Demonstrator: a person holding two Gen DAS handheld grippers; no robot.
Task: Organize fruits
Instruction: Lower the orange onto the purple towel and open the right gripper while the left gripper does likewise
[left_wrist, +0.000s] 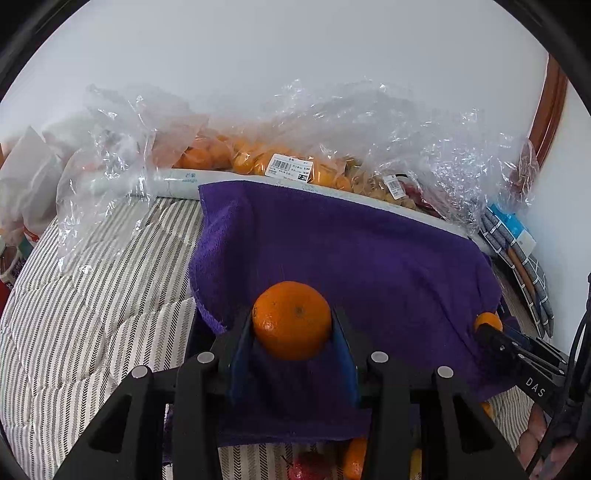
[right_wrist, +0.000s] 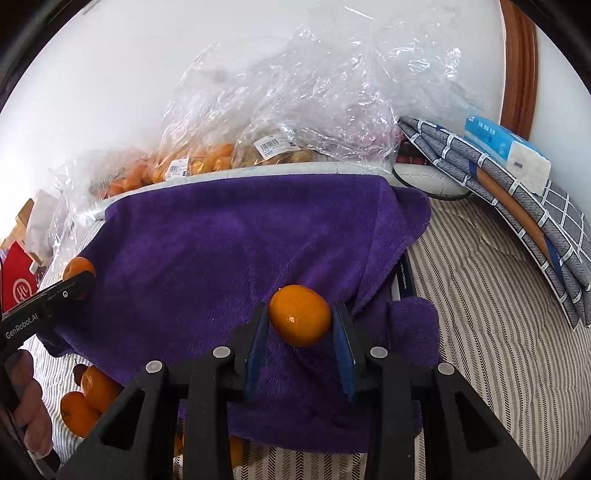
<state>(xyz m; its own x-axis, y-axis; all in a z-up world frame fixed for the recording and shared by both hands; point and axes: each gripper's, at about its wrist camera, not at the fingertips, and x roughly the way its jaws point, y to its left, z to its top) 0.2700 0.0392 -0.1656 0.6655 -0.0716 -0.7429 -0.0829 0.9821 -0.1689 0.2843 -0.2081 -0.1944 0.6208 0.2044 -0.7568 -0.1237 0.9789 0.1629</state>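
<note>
My left gripper (left_wrist: 293, 325) is shut on a large orange (left_wrist: 291, 319) and holds it above a purple towel (left_wrist: 351, 251). My right gripper (right_wrist: 301, 319) is shut on a smaller orange (right_wrist: 300, 314) over the same purple towel (right_wrist: 229, 236). Each gripper shows at the edge of the other's view, the right gripper (left_wrist: 487, 328) at the right and the left gripper (right_wrist: 79, 277) at the left, each with its orange. Loose oranges (right_wrist: 88, 395) and a small red fruit (left_wrist: 306, 465) lie on the striped cloth below the towel's near edge.
Clear plastic bags of oranges (left_wrist: 258, 158) and other fruit stand on a white tray (left_wrist: 177, 181) behind the towel. Folded grey checked cloths (right_wrist: 517, 206) with a tissue pack (right_wrist: 506, 151) lie at the right. A red box (right_wrist: 16, 284) is at the left. A striped cloth (left_wrist: 92, 314) covers the surface.
</note>
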